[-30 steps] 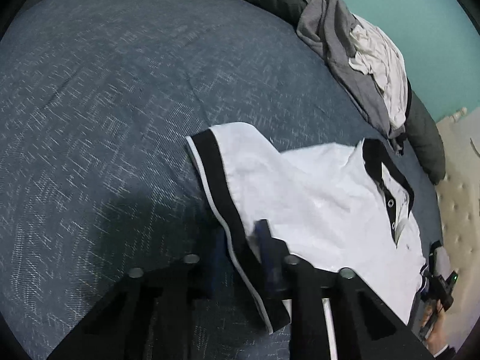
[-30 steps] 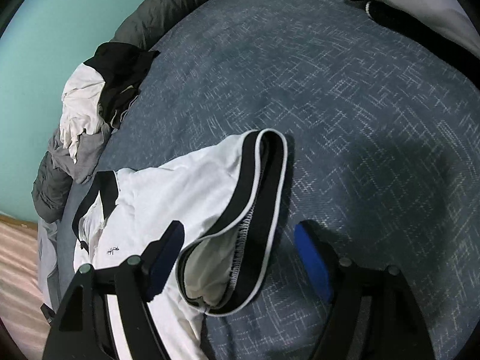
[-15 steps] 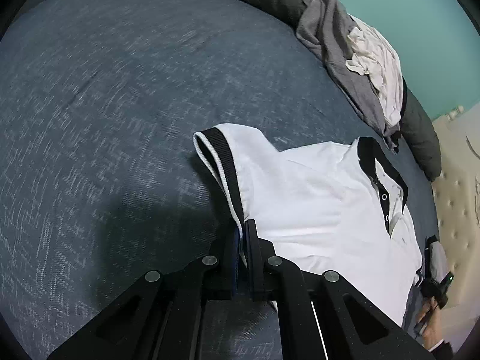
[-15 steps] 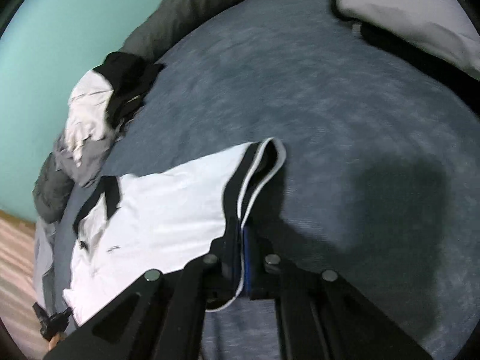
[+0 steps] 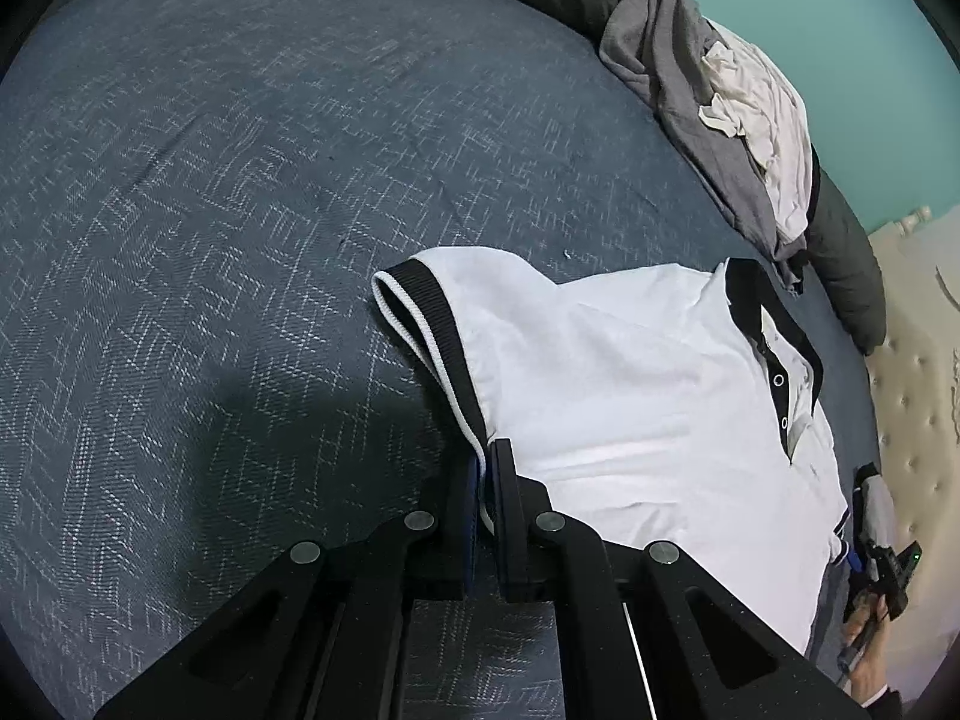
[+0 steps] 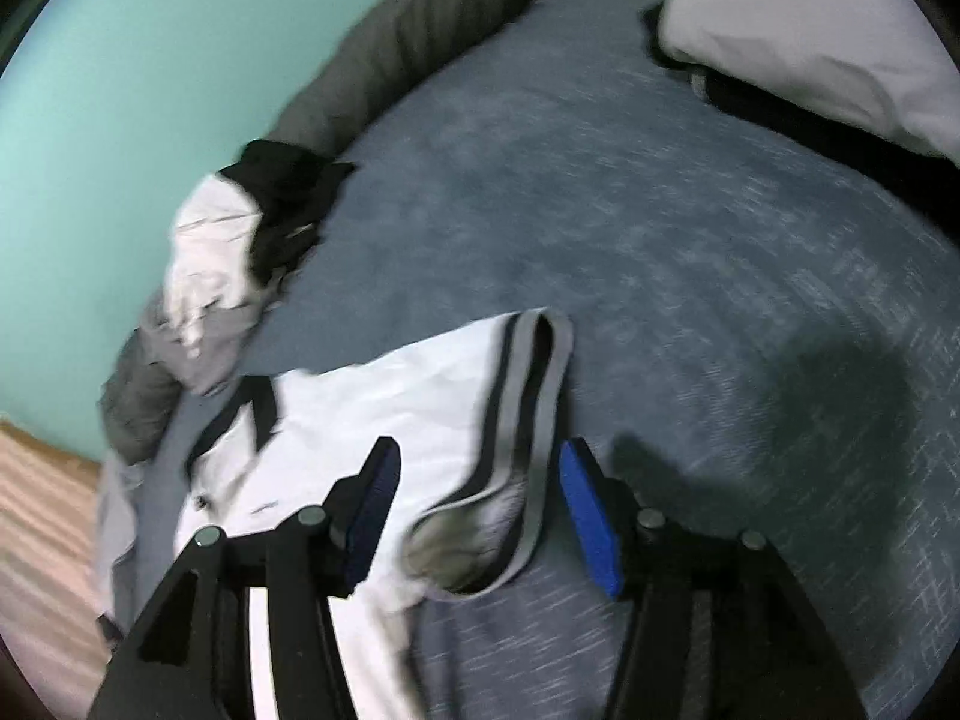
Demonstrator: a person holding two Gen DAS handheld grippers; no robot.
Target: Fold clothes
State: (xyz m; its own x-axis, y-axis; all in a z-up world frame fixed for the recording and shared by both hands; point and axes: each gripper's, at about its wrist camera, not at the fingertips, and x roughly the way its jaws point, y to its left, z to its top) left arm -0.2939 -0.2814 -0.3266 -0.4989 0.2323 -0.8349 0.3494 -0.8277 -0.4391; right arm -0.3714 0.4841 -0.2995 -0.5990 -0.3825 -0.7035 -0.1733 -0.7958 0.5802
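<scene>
Left wrist: left gripper (image 5: 485, 468) pinching sleeve cuff (image 5: 420, 324)

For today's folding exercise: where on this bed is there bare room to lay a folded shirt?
Bare bedspread lies open beyond the white polo shirt's sleeve cuff, towards the pillow. It is crowded by the teal wall, where the clothes pile sits.

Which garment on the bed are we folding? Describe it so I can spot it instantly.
On the blue-grey bedspread, skip the crumpled clothes pile by the teal wall. Nearer lies a white polo shirt, spread flat. Its black collar, button placket and black-banded sleeve cuffs set it apart; the left gripper pinches one cuff.
</scene>
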